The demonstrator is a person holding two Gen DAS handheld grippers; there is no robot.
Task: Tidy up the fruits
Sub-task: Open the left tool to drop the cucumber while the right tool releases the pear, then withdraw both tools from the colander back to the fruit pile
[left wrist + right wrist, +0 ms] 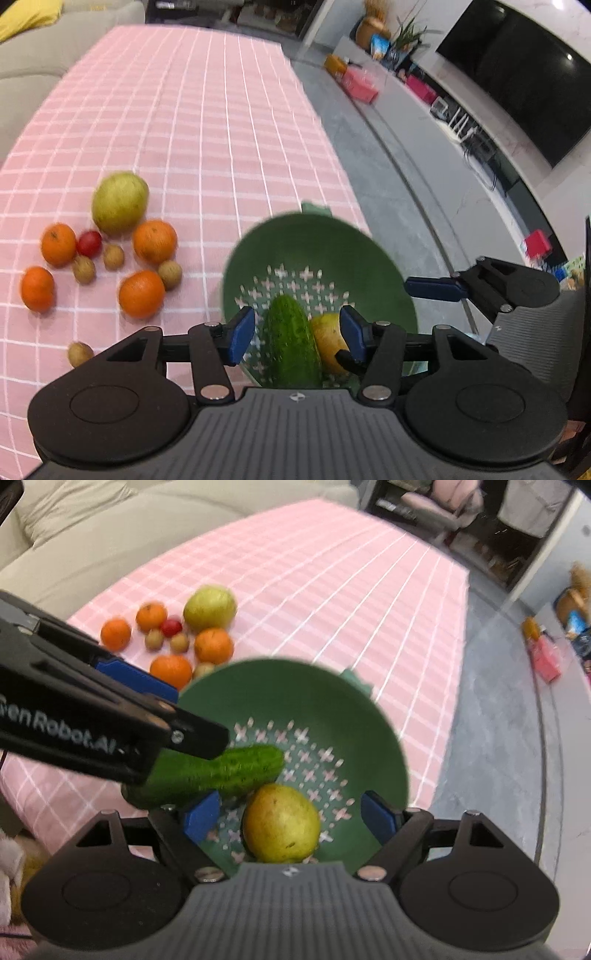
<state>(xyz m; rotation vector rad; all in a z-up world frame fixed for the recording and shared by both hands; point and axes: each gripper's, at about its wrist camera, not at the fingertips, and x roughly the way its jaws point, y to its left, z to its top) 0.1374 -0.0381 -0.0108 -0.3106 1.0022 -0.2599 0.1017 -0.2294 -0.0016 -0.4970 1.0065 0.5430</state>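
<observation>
While loose fruit [110, 247] lies at left on the table [207, 122], left tongs [297, 334] stand open above the cucumber [293, 343]; right tongs [291, 818] (also open) hang over the pear [282, 823] in the green colander [295, 698].

bright even light, slight blur, fisheye-bent edges.

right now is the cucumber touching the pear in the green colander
Touching. In the right wrist view the cucumber lies against the top of the pear with no gap visible, both inside the green colander. The left wrist view agrees.
</observation>
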